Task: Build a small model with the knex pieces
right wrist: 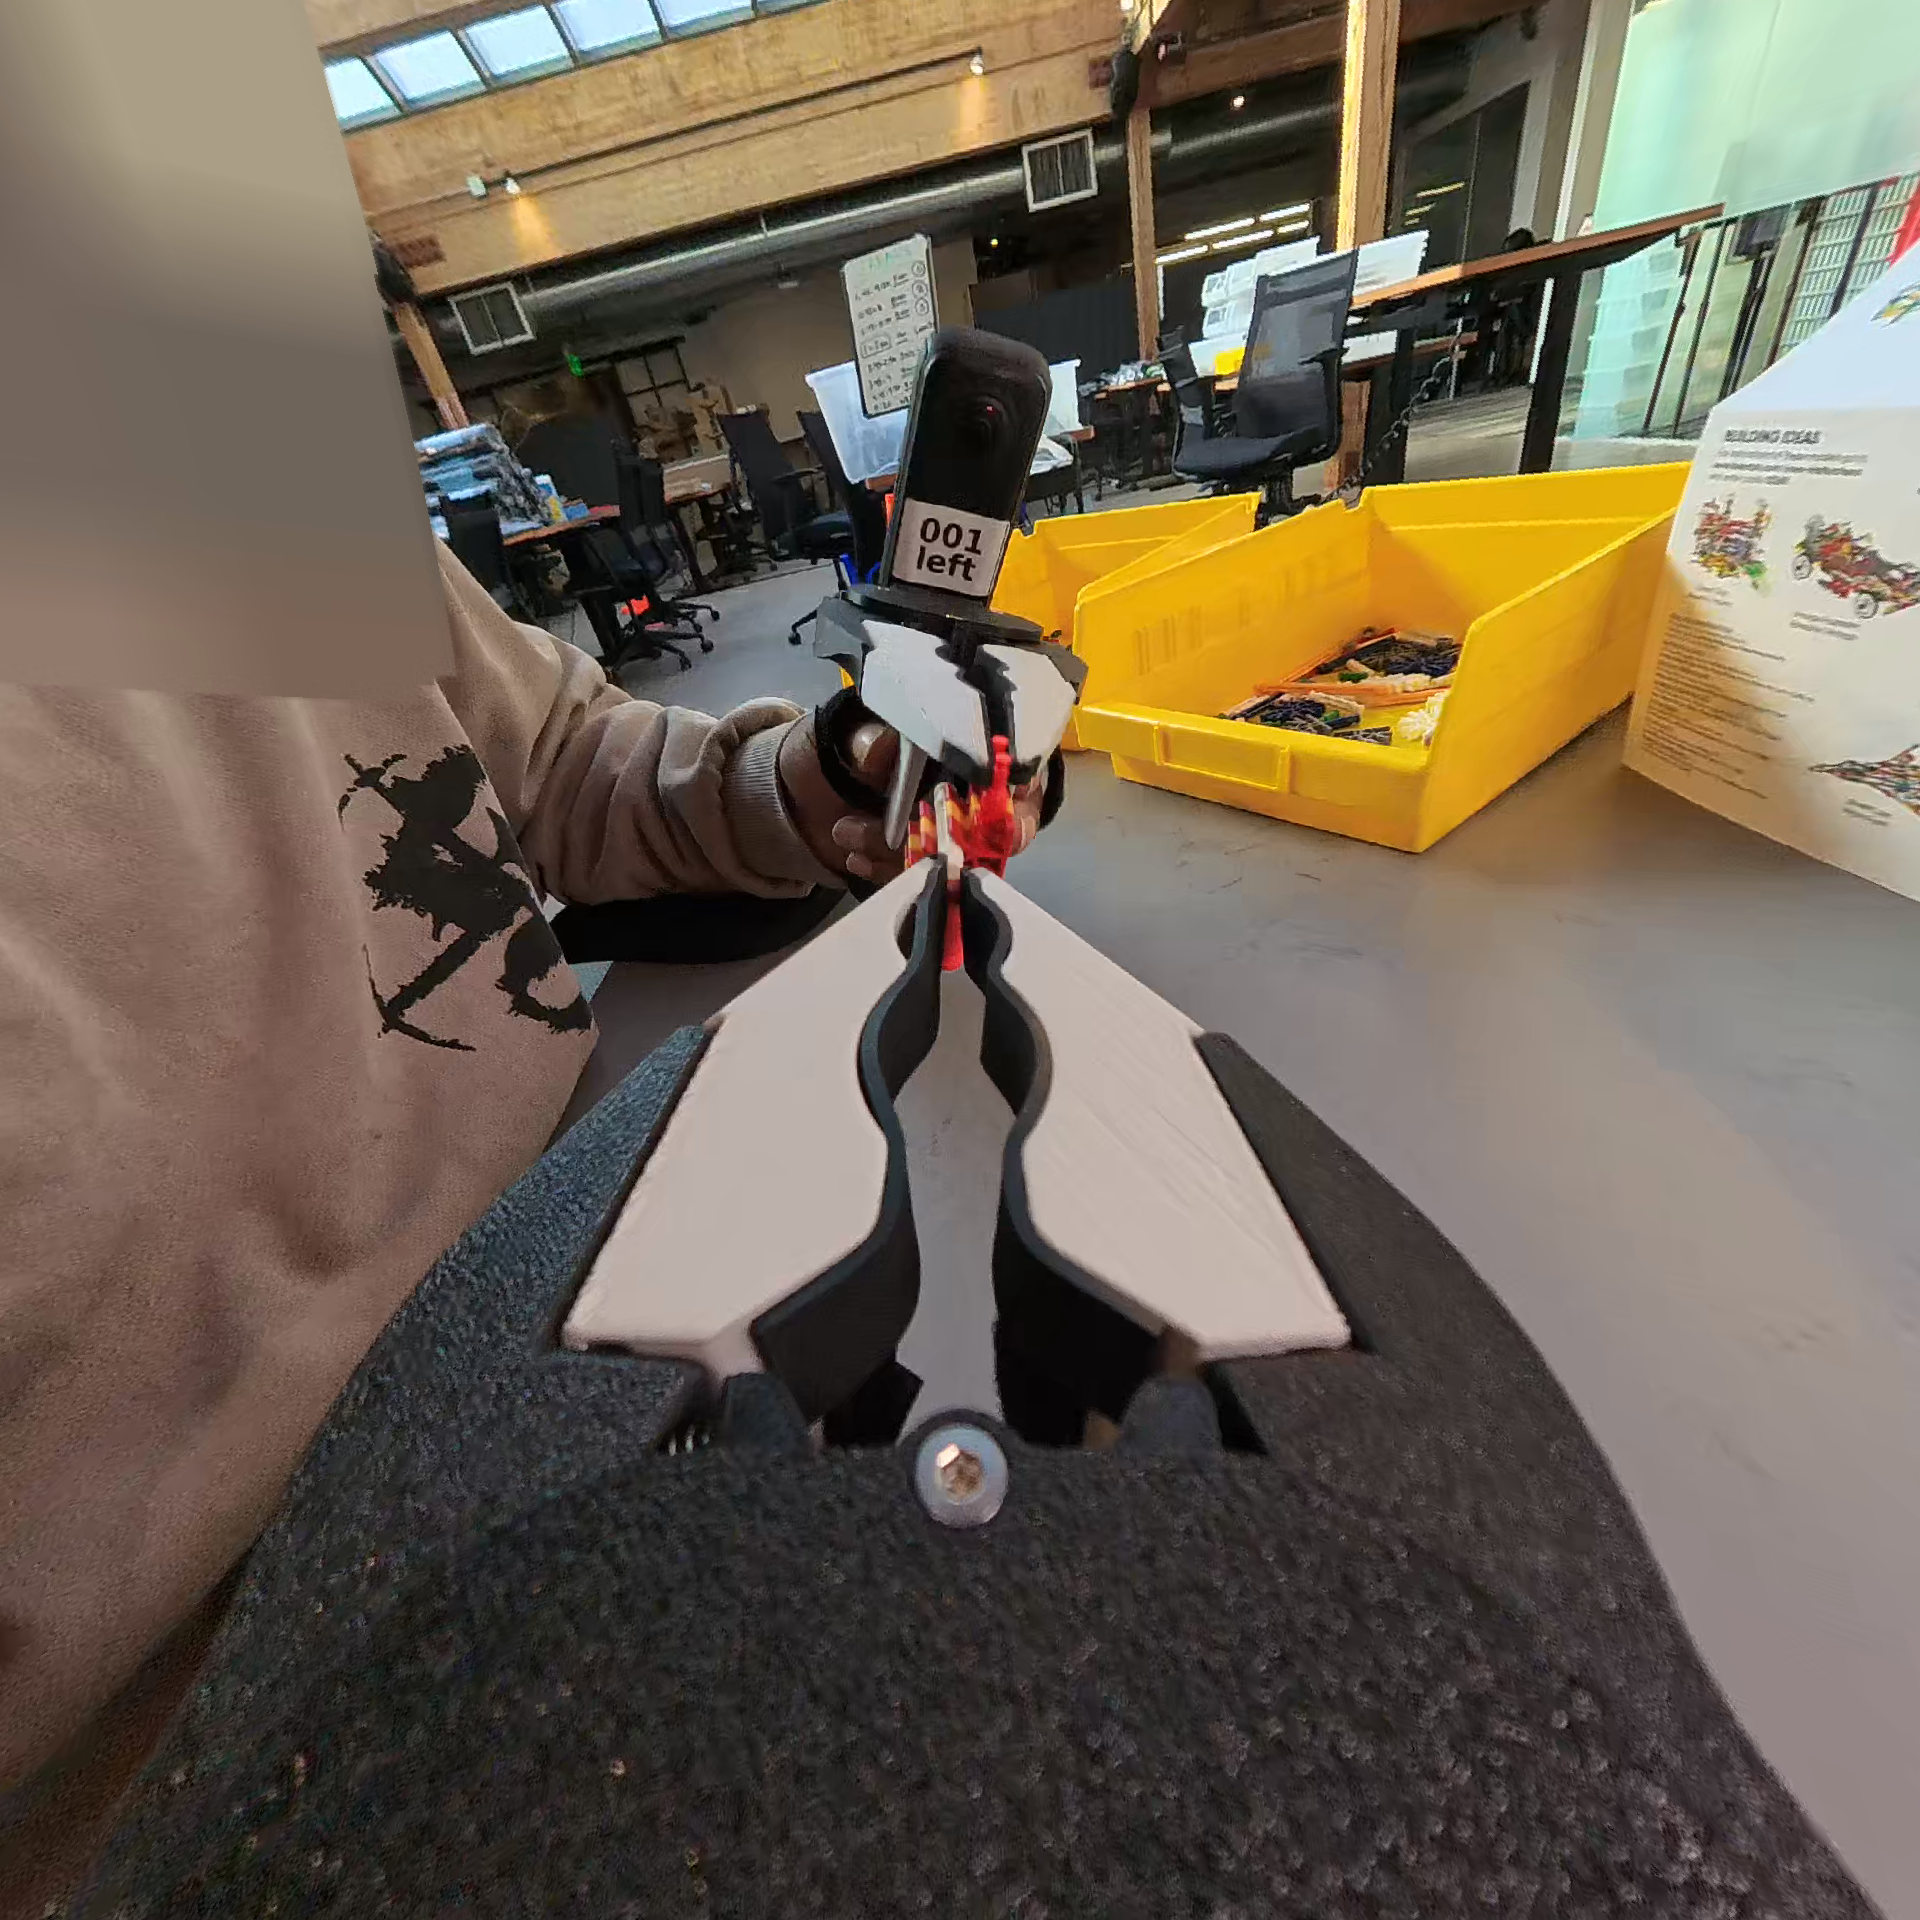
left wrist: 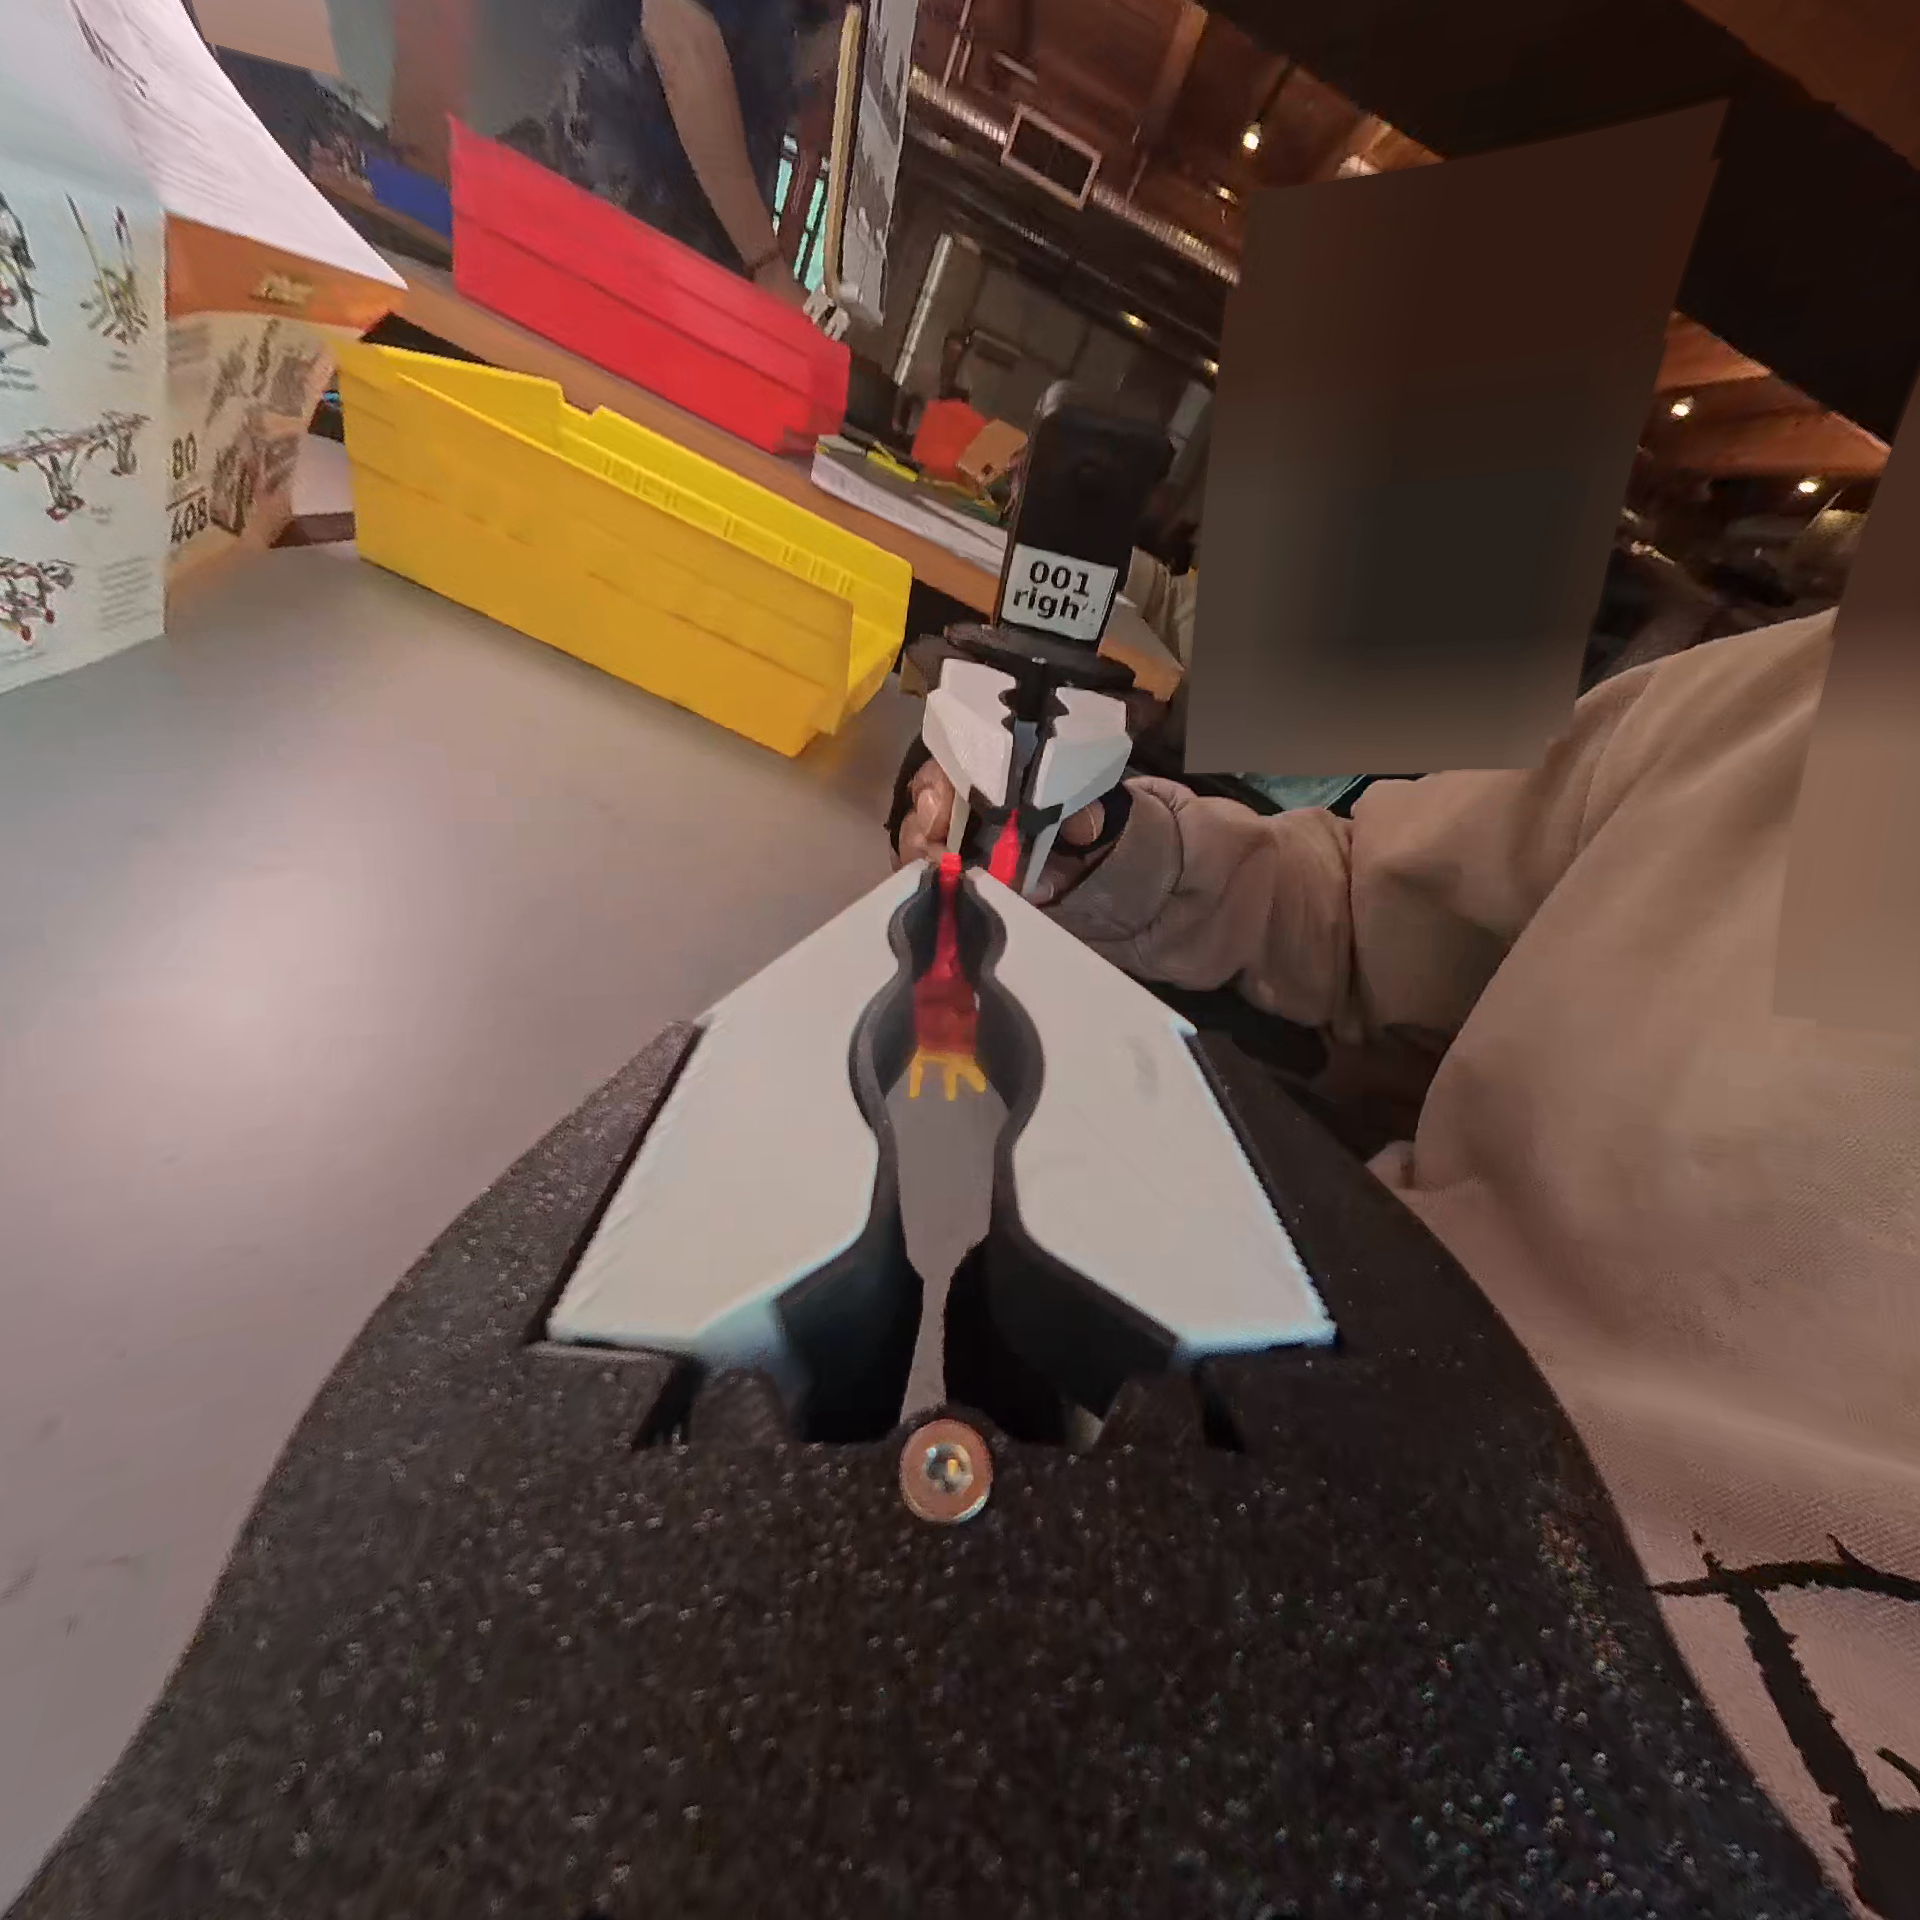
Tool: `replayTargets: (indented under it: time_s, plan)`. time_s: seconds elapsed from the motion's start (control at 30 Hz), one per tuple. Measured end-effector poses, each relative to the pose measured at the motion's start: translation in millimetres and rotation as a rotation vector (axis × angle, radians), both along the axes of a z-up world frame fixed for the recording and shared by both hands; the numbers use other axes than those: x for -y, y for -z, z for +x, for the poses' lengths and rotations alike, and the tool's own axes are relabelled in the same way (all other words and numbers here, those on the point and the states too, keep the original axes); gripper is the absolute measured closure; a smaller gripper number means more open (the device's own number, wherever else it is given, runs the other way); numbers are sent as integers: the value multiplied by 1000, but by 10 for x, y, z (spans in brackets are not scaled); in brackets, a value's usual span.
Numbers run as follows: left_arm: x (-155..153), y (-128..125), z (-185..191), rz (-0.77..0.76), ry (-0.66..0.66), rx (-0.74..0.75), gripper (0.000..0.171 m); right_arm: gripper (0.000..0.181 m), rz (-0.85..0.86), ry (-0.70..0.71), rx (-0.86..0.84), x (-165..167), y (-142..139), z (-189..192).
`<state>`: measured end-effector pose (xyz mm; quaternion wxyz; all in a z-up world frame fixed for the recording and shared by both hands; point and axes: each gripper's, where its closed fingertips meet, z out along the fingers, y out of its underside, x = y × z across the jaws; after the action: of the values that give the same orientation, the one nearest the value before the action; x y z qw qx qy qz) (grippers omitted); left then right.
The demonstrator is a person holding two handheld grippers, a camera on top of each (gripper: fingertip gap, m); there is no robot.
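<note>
Two pairs of tongs meet tip to tip above a smooth grey worktop (right wrist: 1455,1091), each held by a person in a beige sweatshirt with a black print.

Left tongs (left wrist: 948,871): white, flat, wedge-shaped plastic fingers with wavy black inner edges, set in a rough, pebbled black body with a silver screw. They are pressed together on a small toy assembly (left wrist: 943,987) of translucent red plastic pieces with a yellow, pronged connector at its near end. The assembly lies between the fingers and reaches out past their tips.

Right tongs (right wrist: 948,883): same white fingers and grainy black body. They are pinching a red plastic piece (right wrist: 954,930) at their very tips. Just beyond those tips, the piece meets the assembly held by the other tongs; whether the parts are joined cannot be told.

Each pair of tongs carries a rounded black camera on top, with a white label bearing printed text.

Right of the right tongs, and beyond them, sit two glossy yellow plastic bins (right wrist: 1382,665); the nearer one holds a jumble of small rods and connectors in dark, orange and white. Farther right stands a white printed leaflet (right wrist: 1808,644) with coloured model pictures and text.

Left of the left tongs stand a yellow bin (left wrist: 623,561), a red bin (left wrist: 644,301) behind it and a leaflet (left wrist: 73,416).
</note>
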<state>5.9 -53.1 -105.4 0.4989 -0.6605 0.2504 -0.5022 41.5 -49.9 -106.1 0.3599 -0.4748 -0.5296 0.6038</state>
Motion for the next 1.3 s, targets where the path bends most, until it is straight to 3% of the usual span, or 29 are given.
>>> replayTargets:
  time_s: [0.27,0.5,0.57,0.73,0.83,0.9,0.97,1.03,1.17,1.3]
  plan:
    - [-21,226,105,-123,54,16,169,181,-9,43,108,-5,220,-68]
    - [75,817,283,-161,88,-371,163,181,-124,65,57,-71,130,-47]
    - [71,793,287,-120,74,-387,149,181,-138,65,60,-61,135,-65]
    - [104,408,314,0,70,-241,147,180,-135,35,73,65,167,-153]
    - [150,331,337,52,74,-248,166,181,-105,16,78,157,171,-211]
    - [134,343,299,89,47,-303,166,181,-87,32,88,159,187,-230]
    - [56,294,182,118,-17,-334,166,180,-68,74,94,93,191,-222]
    - [-132,239,-118,124,-153,-374,166,159,-25,118,123,11,208,-196]
    - [-588,272,-1201,119,-594,-572,166,137,128,183,209,-82,320,-140]
    - [-732,304,-1906,64,-816,-632,166,125,216,175,279,-28,469,-148]
